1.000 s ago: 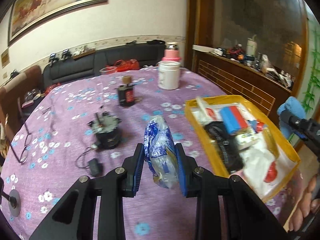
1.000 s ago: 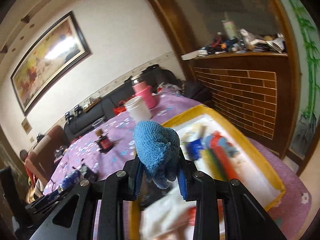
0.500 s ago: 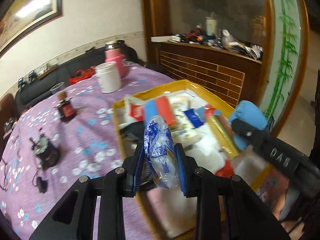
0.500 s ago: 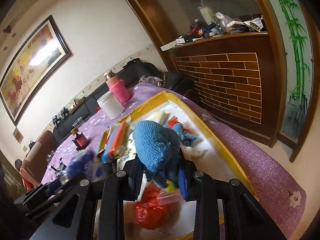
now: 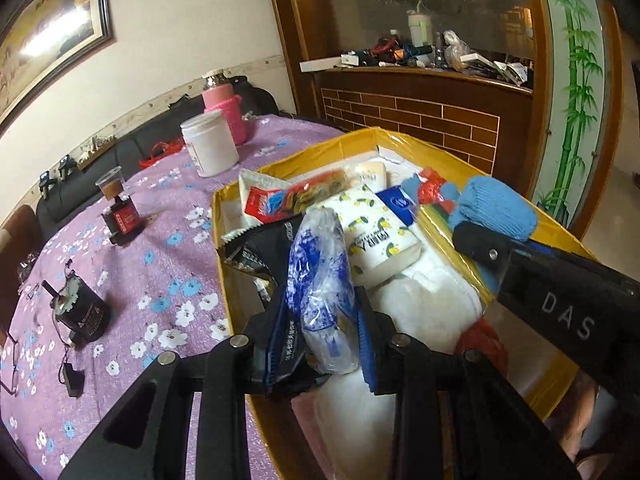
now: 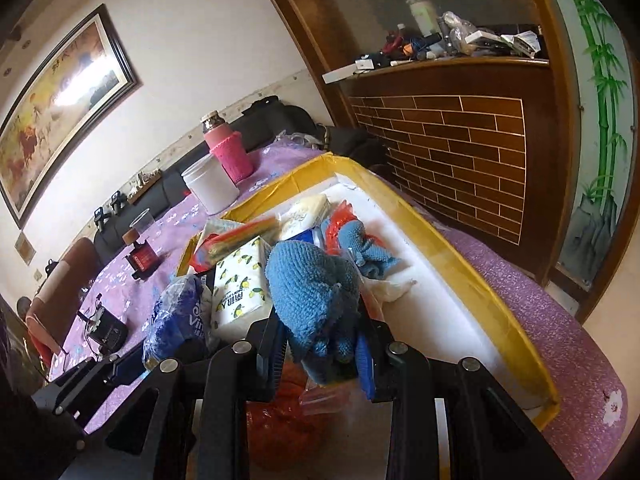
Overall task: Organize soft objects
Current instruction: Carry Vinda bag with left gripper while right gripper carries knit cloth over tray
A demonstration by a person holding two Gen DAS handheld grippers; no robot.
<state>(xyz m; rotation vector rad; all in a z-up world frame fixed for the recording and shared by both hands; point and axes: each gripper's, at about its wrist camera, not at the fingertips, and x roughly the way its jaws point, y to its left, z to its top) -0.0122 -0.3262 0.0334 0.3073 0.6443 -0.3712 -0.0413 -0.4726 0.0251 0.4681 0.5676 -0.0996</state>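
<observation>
The desk (image 5: pixel 168 264) is covered with a purple cloth with small white and blue flowers. Directly on it stand a yellow tray (image 5: pixel 436 152) with many things inside, a white jar (image 5: pixel 210 148), a pink flask (image 5: pixel 224 110) just behind the jar, a small red and black bottle (image 5: pixel 122 220), a black motor (image 5: pixel 80 312) and a black plug (image 5: pixel 72 378).

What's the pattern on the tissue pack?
Little yellow lemons on white tissue pack, clearest in the left wrist view.

Framed painting (image 6: pixel 60 108) upper left on white wall (image 5: pixel 192 28); dark sofa (image 5: pixel 132 144) below; brick-patterned wooden counter (image 6: pixel 448 148) upper right; bamboo mural (image 5: pixel 576 80) at right edge.
</observation>
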